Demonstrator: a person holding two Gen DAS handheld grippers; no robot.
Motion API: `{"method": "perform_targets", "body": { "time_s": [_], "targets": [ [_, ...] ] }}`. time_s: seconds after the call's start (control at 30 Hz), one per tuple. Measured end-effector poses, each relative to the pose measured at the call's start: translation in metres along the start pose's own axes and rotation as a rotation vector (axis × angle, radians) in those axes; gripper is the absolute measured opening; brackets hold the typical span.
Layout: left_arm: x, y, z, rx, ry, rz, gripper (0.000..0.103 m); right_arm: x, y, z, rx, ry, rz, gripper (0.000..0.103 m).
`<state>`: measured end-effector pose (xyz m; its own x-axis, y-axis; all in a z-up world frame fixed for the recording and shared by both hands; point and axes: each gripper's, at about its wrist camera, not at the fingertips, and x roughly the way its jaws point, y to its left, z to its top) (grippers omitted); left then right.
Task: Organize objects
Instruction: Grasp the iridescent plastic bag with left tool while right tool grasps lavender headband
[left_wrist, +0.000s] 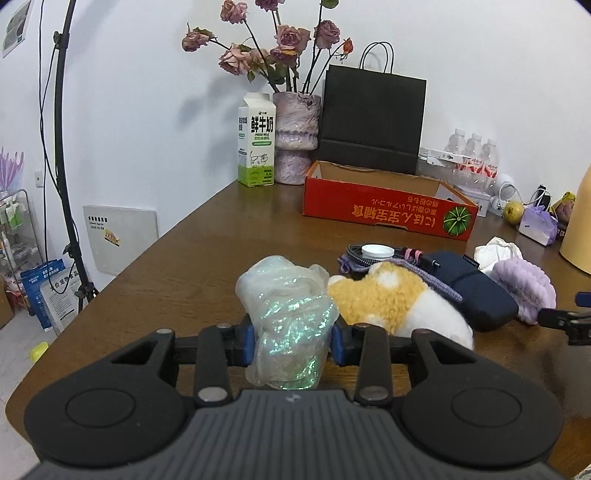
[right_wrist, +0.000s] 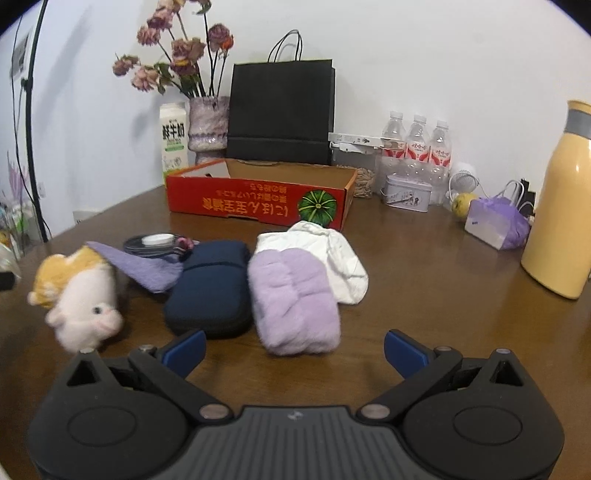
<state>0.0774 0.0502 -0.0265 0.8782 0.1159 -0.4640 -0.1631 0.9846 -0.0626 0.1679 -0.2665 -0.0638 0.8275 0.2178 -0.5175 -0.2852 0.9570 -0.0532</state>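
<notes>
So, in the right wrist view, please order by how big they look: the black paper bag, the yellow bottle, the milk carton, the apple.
1. black paper bag
2. yellow bottle, cut off at the frame edge and nearer the camera, so its rank against the bag is unsure
3. milk carton
4. apple

Iridescent clear bag (left_wrist: 286, 314); orange-white plush (left_wrist: 395, 299); navy case (right_wrist: 212, 286).

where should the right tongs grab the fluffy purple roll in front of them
Take the purple roll across its near end, coming straight in from the front. It lies lengthwise, pointing away from the right tongs, whose open jaws look wide enough to straddle it. Its left flank lies close beside the navy case and the white cloth is against its far right side, so the near end is probably the clearest.
</notes>
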Motion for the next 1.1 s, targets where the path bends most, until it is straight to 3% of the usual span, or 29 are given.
{"method": "perform_targets", "body": {
  "time_s": [0.17, 0.23, 0.37, 0.43, 0.53, 1.1],
  "targets": [
    [0.005, -0.004, 0.005, -0.001, -0.004, -0.005, 0.038, 0.026, -0.012, 0.009, 0.023, 0.042, 0.036, 0.083],
    [0.006, -0.006, 0.006, 0.001, -0.003, -0.007, 0.038, 0.031, -0.014, 0.011, 0.037, 0.045, 0.064, 0.069],
    [0.011, -0.006, 0.007, -0.014, 0.01, -0.018, 0.038, 0.039, -0.013, 0.014, 0.038, 0.042, 0.084, 0.06],
    [0.011, -0.006, 0.007, -0.015, 0.009, -0.021, 0.038, 0.041, -0.012, 0.013, 0.039, 0.053, 0.105, 0.04],
    [0.013, -0.007, 0.009, -0.014, 0.007, -0.022, 0.038, 0.04, -0.011, 0.01, 0.029, 0.039, 0.121, 0.029],
    [0.022, -0.014, 0.033, -0.007, -0.023, -0.053, 0.038, -0.003, -0.012, 0.027, 0.001, -0.137, 0.141, 0.021]
  ]
}}
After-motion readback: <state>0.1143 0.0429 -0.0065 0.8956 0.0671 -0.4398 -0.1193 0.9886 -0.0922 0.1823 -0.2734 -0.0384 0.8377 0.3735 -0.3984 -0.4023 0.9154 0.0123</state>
